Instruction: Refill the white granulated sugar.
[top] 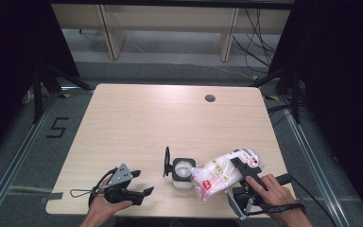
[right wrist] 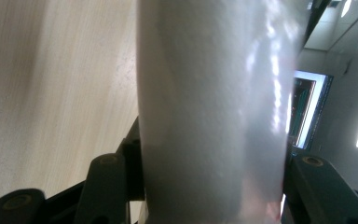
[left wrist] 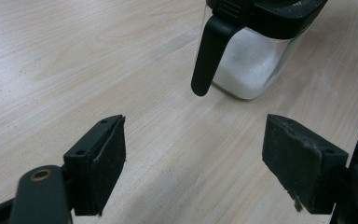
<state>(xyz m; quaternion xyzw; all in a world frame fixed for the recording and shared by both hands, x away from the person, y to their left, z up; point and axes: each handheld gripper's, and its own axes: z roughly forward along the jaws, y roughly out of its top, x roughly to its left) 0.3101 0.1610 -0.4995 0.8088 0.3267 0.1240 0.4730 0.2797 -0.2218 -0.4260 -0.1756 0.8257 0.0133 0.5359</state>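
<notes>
A clear square jar (top: 183,174) with a black rim and its black lid flipped open (top: 166,161) stands near the table's front edge, holding white powder. A clear plastic bag (top: 220,174) of white powder with red print is tilted toward the jar, its lower end at the jar's rim. My right gripper (top: 240,166) is shut on the bag (right wrist: 214,116). My left gripper (top: 139,184) stands open to the left of the jar; in its own view the jar (left wrist: 251,60) and its black hanging lid (left wrist: 212,51) are ahead of the open gripper (left wrist: 200,168).
The light wooden table (top: 137,118) has a round cable hole (top: 210,98) at the back right. Black frame legs and cables stand on the grey floor on both sides. A "5" mark (top: 56,127) is taped on the floor at the left.
</notes>
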